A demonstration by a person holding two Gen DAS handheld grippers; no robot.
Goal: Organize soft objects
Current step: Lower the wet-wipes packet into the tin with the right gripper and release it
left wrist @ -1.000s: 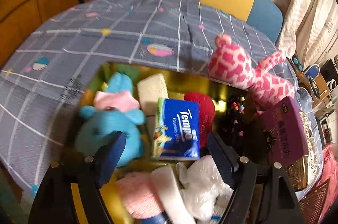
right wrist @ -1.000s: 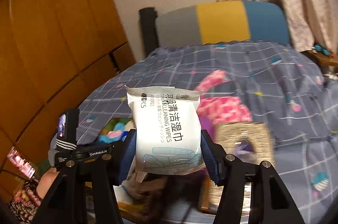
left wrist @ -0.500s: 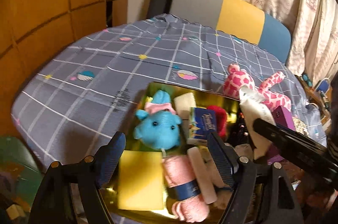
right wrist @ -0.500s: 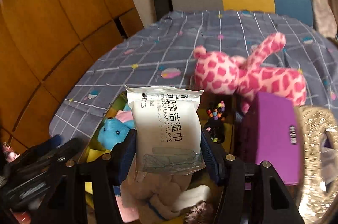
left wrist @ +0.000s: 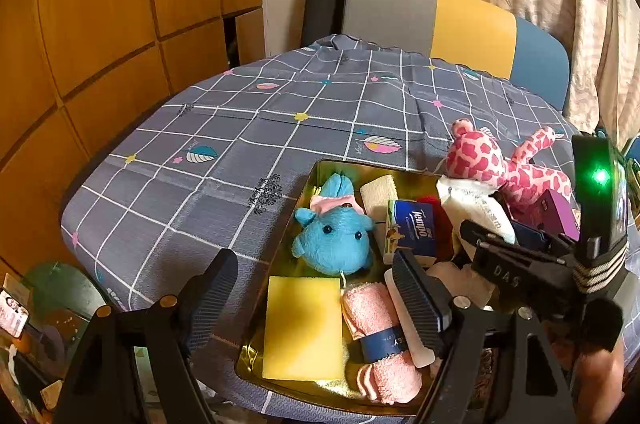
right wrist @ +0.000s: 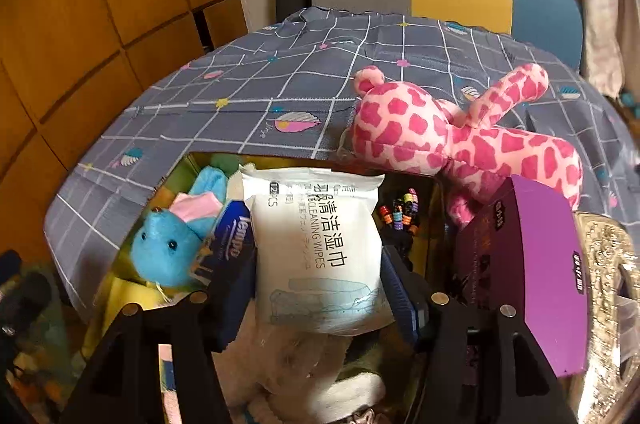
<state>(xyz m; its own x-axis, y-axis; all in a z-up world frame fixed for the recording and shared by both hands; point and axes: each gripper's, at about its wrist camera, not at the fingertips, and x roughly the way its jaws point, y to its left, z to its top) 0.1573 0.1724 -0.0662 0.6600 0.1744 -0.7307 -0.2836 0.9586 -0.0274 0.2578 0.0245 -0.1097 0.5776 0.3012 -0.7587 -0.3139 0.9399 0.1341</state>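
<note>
On the left is a wall of orange wood panels (left wrist: 100, 4). A table with a grey checked cloth (left wrist: 240, 128) fills the middle of the room. The left gripper (left wrist: 312, 288) hangs above the near edge of a shiny gold tray (left wrist: 256, 324), its two fingers spread wide with nothing between them. Inside the tray, from the left, lie a flat yellow sponge (left wrist: 304, 328), a blue plush toy (left wrist: 332, 240) with a pink bow, a rolled pink towel (left wrist: 380, 336) with a dark band, and a blue tissue pack (left wrist: 412, 230) standing on its edge. Next comes the white pack of wet wipes (right wrist: 320, 248), which sits between the fingers of the right gripper (right wrist: 316, 288) low over the tray, close to the tissue pack. That gripper's fingers are opening, and I cannot tell if the pads press on the pack. To the right of the pack is a bunch of coloured beads (right wrist: 400, 214). Behind the tray a pink spotted plush toy (right wrist: 440, 132) lies on the cloth. Farthest right are a purple box (right wrist: 536, 264) and something glittery gold (right wrist: 608, 288).
</note>
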